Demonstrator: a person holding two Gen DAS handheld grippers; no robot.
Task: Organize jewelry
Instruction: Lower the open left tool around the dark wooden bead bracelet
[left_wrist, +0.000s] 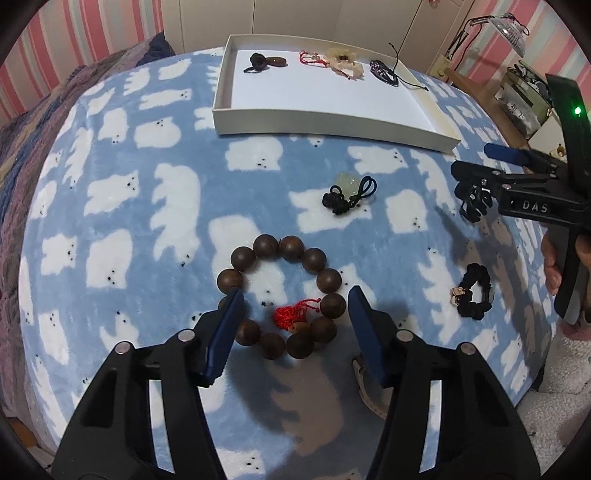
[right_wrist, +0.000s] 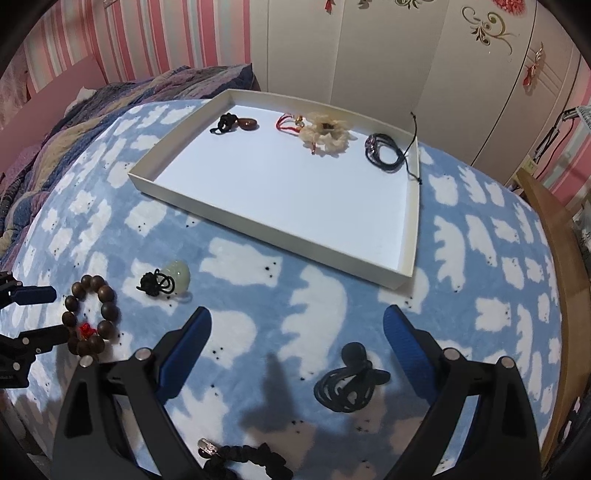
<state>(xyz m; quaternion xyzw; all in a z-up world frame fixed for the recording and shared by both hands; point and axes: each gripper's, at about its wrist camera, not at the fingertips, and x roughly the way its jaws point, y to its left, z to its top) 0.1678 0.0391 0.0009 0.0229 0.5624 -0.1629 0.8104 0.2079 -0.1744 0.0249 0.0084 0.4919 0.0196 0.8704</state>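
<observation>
— While my left tool (left_wrist: 295, 306) straddles it, what does the bracelet look like?
— I see a ring of big dark brown wooden beads (left_wrist: 282, 299) with a red knotted tassel (left_wrist: 293, 314) inside, lying on the blue bear-print blanket (left_wrist: 147, 221). My left tool's jaws stand about half apart, one at each side, not pressing it that I can see.
— And around it?
— A pale jade pendant on black cord (left_wrist: 349, 194) lies beyond, a black scrunchie (left_wrist: 474, 291) to the right, the white tray (left_wrist: 332, 125) farther off. My right tool (right_wrist: 297, 325) hangs wide open and empty above a black hair tie (right_wrist: 349, 380).
</observation>
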